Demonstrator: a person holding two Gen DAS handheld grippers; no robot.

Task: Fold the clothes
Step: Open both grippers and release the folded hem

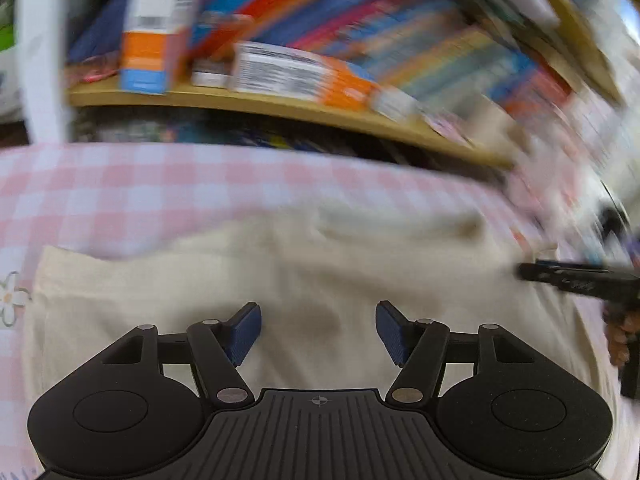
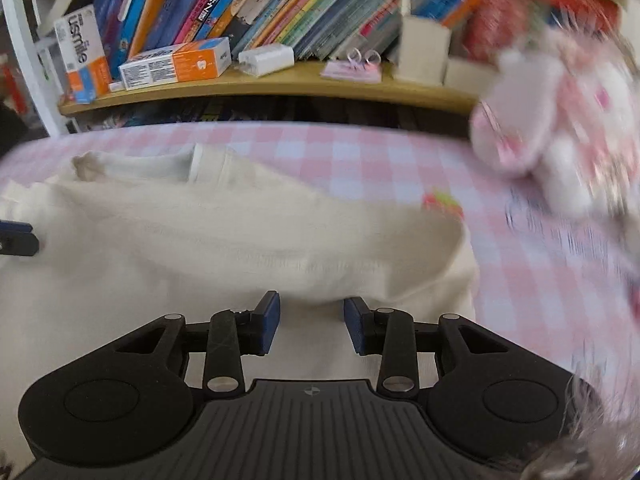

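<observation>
the left gripper [image 1: 319, 330] is hanging over the cream garment [image 1: 304, 280] with its jaws standing well apart and nothing between the blue pads [image 1: 243, 334]; cloth is showing only beneath the gap, not pinched. the right gripper [image 2: 311, 326] is hovering over the same cream garment [image 2: 224, 240], its jaws standing narrower but still parted, with the blue pads [image 2: 269, 326] clear of the fabric and gripping nothing.

the garment is lying spread across the pink-and-white checked cloth [image 2: 360, 148], its neckline [image 2: 132, 164] pointing toward the far side and a sleeve edge running out on the right of the right wrist view. in the left wrist view the tip of the right gripper is showing at the right edge, beside the garment; in the right wrist view the tip of the left gripper is poking in at the left edge over the cloth.

a pink-and-white plush toy [image 2: 560, 136] is sitting on the checked cloth to the right of the garment, blurred. behind it all, a wooden shelf [image 2: 280, 84] is carrying orange-and-white boxes [image 2: 176, 64] and a leaning row of books [image 2: 300, 4]. the left wrist view is heavily smeared.
</observation>
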